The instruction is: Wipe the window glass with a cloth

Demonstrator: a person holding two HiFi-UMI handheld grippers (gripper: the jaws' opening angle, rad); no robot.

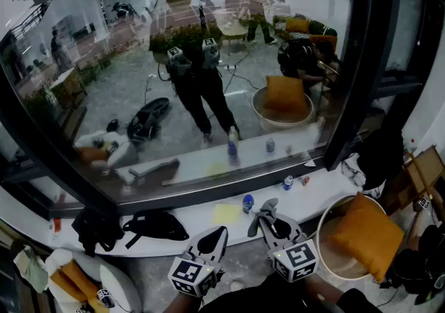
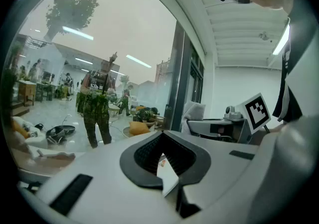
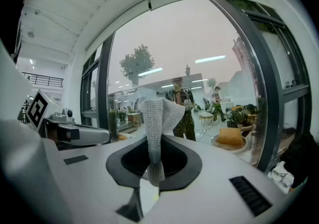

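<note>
Right gripper (image 1: 268, 218) is clamped on the grey cloth (image 1: 263, 209), and the head view puts it low, on my side of the white sill (image 1: 316, 193), well apart from the window glass (image 1: 208, 61). Left gripper (image 1: 217, 234) sits just beside it, equally low. So by my read the wiping proper has not started: the cloth is in hand, which is the only part done, and the whole pane is left. I see no streaks or damp patches on the glass to say otherwise, though the reflections are heavy enough to hide them.

The right gripper view gives me what the head view can't. The cloth (image 3: 158, 118) is a waffle-knit strip pinched between the dark pads of the right gripper (image 3: 155, 168), standing up out of the jaws and folding over at the top, with the glass (image 3: 199, 54) beyond it and no contact.

In the left gripper view, the left gripper (image 2: 164, 161) has its jaws drawn together on nothing; only a sliver of something white shows through below the pads.

Only the head view shows the sill clutter: a yellow sheet (image 1: 226, 213), a blue-capped bottle (image 1: 247, 202), a small can (image 1: 288, 182). I judge those worth clearing on the way up.
</note>
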